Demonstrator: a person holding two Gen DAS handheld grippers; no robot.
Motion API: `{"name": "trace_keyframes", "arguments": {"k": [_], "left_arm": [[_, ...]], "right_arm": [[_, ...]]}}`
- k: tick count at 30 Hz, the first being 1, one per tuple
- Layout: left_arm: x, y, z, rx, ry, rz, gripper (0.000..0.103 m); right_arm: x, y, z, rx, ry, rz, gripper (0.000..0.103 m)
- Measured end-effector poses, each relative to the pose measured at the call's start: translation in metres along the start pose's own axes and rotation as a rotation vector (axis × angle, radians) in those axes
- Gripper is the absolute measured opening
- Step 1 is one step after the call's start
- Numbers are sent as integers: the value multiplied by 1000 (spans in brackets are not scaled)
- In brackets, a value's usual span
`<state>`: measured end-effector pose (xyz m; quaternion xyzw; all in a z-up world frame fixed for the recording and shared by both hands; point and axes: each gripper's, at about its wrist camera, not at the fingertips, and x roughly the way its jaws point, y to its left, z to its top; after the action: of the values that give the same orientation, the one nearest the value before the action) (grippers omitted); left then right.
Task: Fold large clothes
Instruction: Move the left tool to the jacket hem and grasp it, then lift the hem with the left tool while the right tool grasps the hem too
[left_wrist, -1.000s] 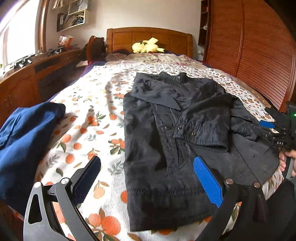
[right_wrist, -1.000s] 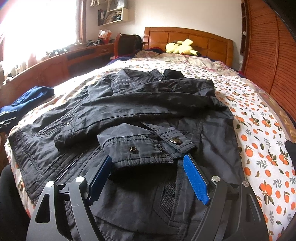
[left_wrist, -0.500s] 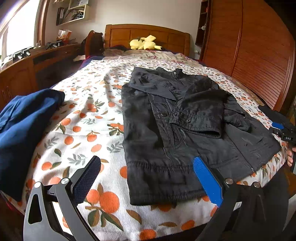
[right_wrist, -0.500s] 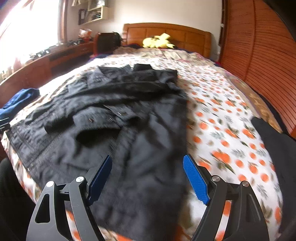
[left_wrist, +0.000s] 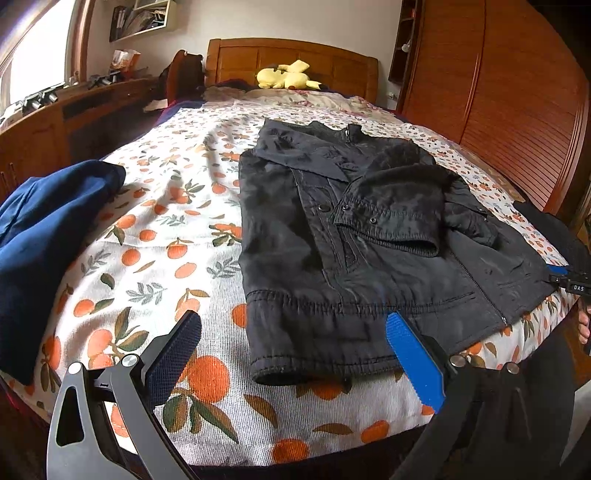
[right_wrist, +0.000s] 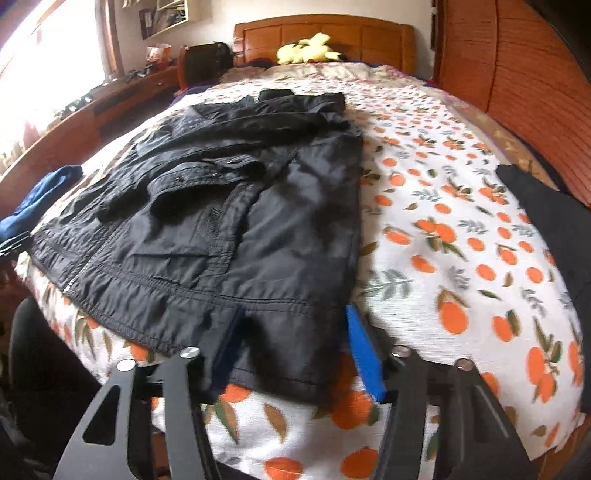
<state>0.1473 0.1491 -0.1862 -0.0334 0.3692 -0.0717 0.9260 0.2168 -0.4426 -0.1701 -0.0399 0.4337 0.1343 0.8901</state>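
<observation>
Black jacket (left_wrist: 332, 236) (right_wrist: 221, 221), lying flat and front-up near the foot edge of the bed, collar toward the headboard. Both sleeves folded in across the chest, one snap-buttoned cuff uppermost. Zip partly open at the hem. Hem corner close to the bed's foot edge.

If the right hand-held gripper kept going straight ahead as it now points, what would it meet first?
Most likely the bottom hem of the black jacket, which lies between the open fingers of the right hand-held gripper; depth is unclear.
</observation>
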Motion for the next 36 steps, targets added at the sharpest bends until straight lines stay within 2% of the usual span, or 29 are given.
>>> {"name": "trace_keyframes", "arguments": {"k": [4, 7, 9, 10, 11, 12, 14, 21, 23, 27, 29, 30, 31, 32, 33, 35, 36], "left_arm": [[4, 0, -2, 2, 16, -4, 101], [4, 0, -4, -2, 20, -15, 101], [3, 0, -6, -5, 33, -37, 92], [3, -1, -7, -6, 38, -48, 79], [1, -1, -8, -9, 37, -56, 72], [0, -1, -10, -11, 35, -59, 71], [-2, -2, -13, -9, 38, -62, 63], [-5, 6, -15, -38, 32, -68, 52], [-6, 7, -15, -48, 29, -78, 44], [-6, 7, -13, -53, 23, -91, 40], [-2, 7, -12, -61, 31, -89, 40], [-1, 8, -11, -67, 33, -90, 40], [0, 8, -10, -68, 32, -90, 39], [0, 8, -9, -66, 32, -84, 22], [0, 7, -6, -64, 34, -72, 13], [-6, 6, 3, -70, 28, -89, 5], [-10, 4, 7, -67, 19, -90, 4]], "right_arm": [[-11, 1, 5, 24, -54, 54, 50], [-14, 1, 6, 38, -64, 76, 50], [-12, 1, 6, 44, -60, 81, 50], [-11, 2, 5, 39, -56, 73, 50], [-9, 2, 4, 36, -51, 66, 50], [-7, 2, 3, 36, -45, 60, 51], [-4, 1, 1, 37, -33, 51, 52], [2, -2, -6, 43, 2, 36, 52], [3, -1, -6, 44, 10, 28, 52], [10, 3, -3, 24, 25, 25, 59], [10, 6, 0, 12, 18, 22, 52], [9, 6, 1, 13, 11, 23, 43], [6, 4, 4, 22, -6, 33, 38], [3, 4, 6, 28, -14, 52, 26], [1, 3, 9, 31, -25, 73, 19], [-9, 5, 18, 25, -64, 104, 9], [-16, 7, 24, 20, -91, 119, 6]]}}
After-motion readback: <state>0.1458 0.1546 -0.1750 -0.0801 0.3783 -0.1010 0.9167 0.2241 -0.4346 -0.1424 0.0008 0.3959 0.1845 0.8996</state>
